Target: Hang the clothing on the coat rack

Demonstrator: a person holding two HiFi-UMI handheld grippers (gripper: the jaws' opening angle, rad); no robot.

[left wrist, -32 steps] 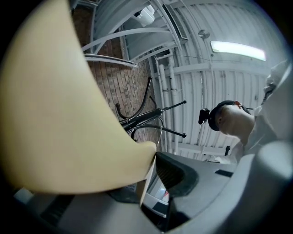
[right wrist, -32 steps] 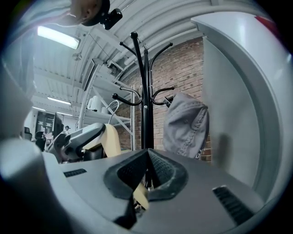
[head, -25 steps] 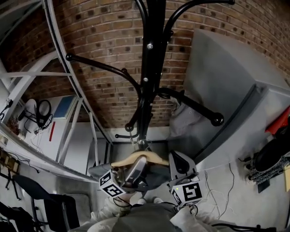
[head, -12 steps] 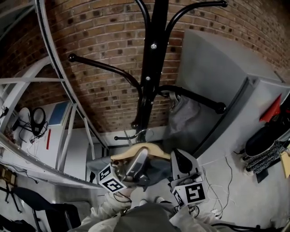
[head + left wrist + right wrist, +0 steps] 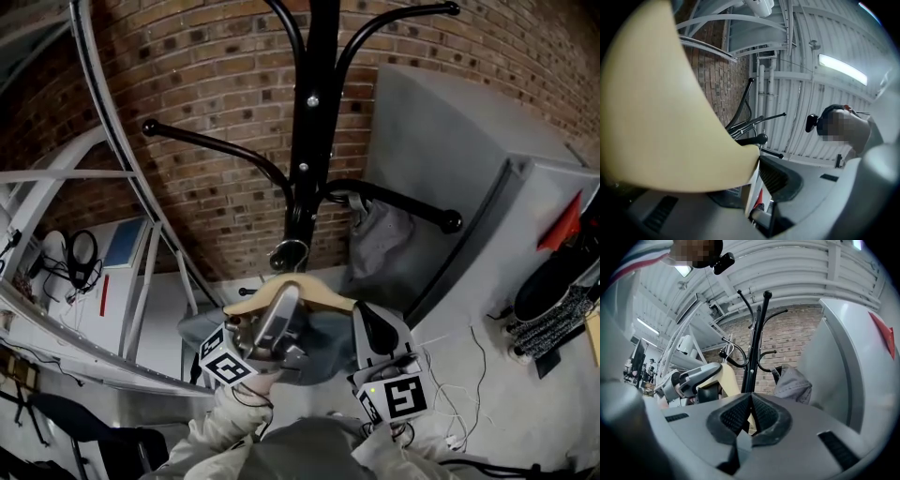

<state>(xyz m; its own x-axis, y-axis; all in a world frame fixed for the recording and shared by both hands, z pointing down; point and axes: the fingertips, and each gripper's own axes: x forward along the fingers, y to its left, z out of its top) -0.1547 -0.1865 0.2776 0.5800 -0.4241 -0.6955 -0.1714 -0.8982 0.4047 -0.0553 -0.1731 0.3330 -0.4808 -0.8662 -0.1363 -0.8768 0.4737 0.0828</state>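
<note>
Wooden hanger point(image 5: 314, 292), clothing point(image 5: 323, 342) draped below, is clamped by the fingers of my left gripper point(image 5: 281, 309), right gripper point(image 5: 370, 323) pinched together, empty; its hook point(image 5: 289, 254) beyond the fingertips could glance off the coat rack point(image 5: 305, 159) and drop.

light: bright, ceiling strip lamp point(image 5: 841, 68) | edges: fisheye, dark vignette | near objects: blurred

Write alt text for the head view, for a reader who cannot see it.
The left gripper grips a wooden hanger carrying a dark garment, close to the black coat rack by a brick wall. The right gripper is beside it; a grey garment hangs on one rack arm.
</note>
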